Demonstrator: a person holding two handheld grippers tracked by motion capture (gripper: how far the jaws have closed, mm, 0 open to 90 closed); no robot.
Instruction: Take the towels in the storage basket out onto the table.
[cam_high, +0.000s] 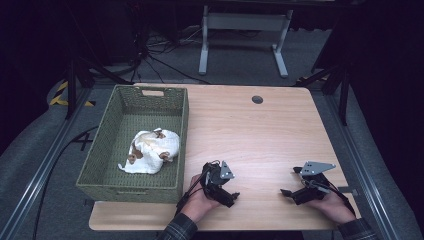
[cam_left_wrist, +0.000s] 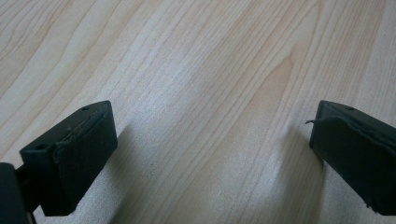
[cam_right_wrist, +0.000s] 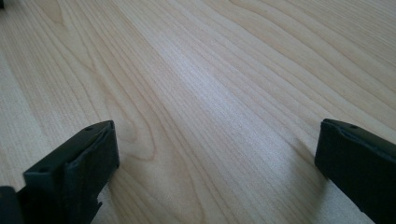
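In the high view we see a white cloth (cam_high: 151, 151) with brown patches, bunched up in a green woven basket (cam_high: 110, 130) on the left side of the wooden surface (cam_high: 260, 135). The cloth lies far and to the left of both tools. Its long side runs from the near left to the far right. Our left gripper (cam_high: 226, 192) is just beside the basket's near right corner, so it is the nearer one. Our right gripper (cam_high: 290, 192) is well apart from the basket, near the right edge. We think the left hand (cam_high: 200, 200) should go for the cloth, up and over the basket wall.

In the left gripper view, our black fingers (cam_left_wrist: 70, 158) stand wide open with nothing between them, just bare wood.

In the right gripper view, the fingers (cam_right_wrist: 74, 172) are wide open too, and they hold nothing.

We find no words, labels or brands to read anywhere.
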